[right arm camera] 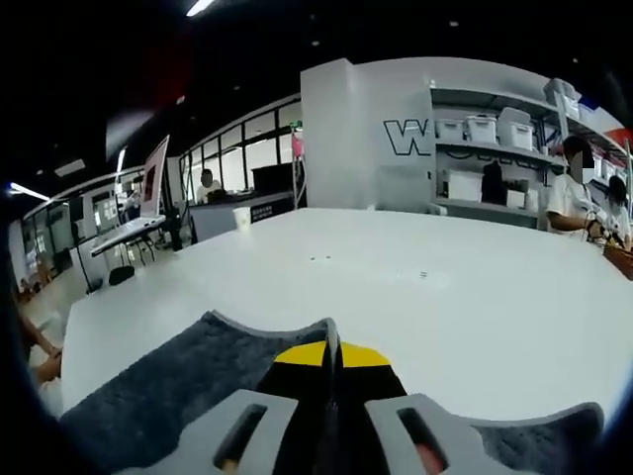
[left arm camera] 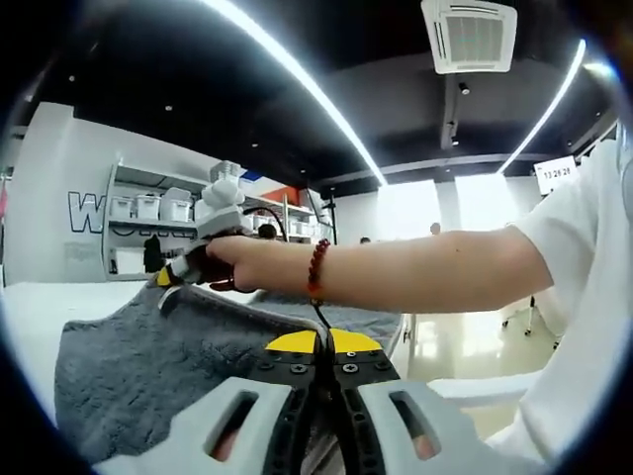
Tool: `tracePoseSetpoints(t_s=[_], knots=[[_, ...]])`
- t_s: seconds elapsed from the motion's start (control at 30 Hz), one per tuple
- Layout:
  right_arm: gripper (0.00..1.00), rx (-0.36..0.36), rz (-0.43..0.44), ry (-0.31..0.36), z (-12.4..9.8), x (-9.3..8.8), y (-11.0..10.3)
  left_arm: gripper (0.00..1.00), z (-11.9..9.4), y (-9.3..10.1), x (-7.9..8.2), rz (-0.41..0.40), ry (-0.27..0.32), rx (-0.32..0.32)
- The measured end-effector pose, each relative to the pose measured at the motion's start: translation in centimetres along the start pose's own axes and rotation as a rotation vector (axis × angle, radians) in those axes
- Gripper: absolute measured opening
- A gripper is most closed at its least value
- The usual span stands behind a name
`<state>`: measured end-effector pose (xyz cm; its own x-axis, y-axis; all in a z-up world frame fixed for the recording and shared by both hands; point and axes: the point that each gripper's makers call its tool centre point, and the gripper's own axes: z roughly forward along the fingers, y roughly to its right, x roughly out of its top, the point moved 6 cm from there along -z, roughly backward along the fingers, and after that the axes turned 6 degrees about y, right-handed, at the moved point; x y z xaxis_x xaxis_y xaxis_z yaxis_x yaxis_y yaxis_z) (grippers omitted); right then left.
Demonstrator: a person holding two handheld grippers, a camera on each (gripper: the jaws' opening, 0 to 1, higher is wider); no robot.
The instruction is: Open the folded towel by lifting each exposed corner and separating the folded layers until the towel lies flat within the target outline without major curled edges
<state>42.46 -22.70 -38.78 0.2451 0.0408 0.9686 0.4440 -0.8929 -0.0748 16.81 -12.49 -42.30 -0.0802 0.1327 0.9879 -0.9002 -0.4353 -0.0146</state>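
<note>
Because both tools are pinching the grey towel (left arm camera: pixel 148 366) at separate edges while it is lying only partly spread on the white table (right arm camera: pixel 415 297), the likeliest trouble from here is uneven pulling: if one hand is lifting or drawing faster than the other, the thick pile may be dragging the lower layer along with the upper one, so the fold is travelling across the table instead of opening, and an edge may be curling under. A thin bite on the cloth could also be slipping out under tension, dropping a corner back in a crease. In the left gripper view, the left tool (left arm camera: pixel 323 348) is showing its yellow-tipped jaws pressed together with the towel lying right at their tips, so it appears to be gripping the near edge. In the same view the right tool (left arm camera: pixel 183 269), held by a hand (left arm camera: pixel 229 259) reaching across with a beaded bracelet (left arm camera: pixel 316 270) on the wrist, is sitting at the towel's far edge. In the right gripper view its jaws (right arm camera: pixel 331 354) are closed together over the raised grey edge, apparently clamping it. No target outline is showing on the table.
</note>
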Motion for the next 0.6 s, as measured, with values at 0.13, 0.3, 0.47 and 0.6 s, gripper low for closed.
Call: tracePoseSetpoints(t_s=[0.13, 0.3, 0.47, 0.6], knots=[[0.00, -0.002, 0.009, 0.001, 0.0, 0.2, 0.2, 0.02, 0.0, -0.3, 0.0, 0.006, 0.002, 0.006], [0.00, -0.001, 0.006, 0.008, -0.2, 0.3, -0.2, 0.02, -1.1, 1.0, 0.6, 0.005, 0.026, 0.000], [0.00, -0.001, 0.009, 0.006, -0.2, 0.3, -0.4, 0.02, -0.8, 0.8, 0.6, 0.006, 0.028, -0.001], [0.00, -0.002, 0.010, 0.014, -0.2, 0.8, -0.7, 0.02, -0.8, 0.5, 0.8, 0.007, 0.032, 0.006]])
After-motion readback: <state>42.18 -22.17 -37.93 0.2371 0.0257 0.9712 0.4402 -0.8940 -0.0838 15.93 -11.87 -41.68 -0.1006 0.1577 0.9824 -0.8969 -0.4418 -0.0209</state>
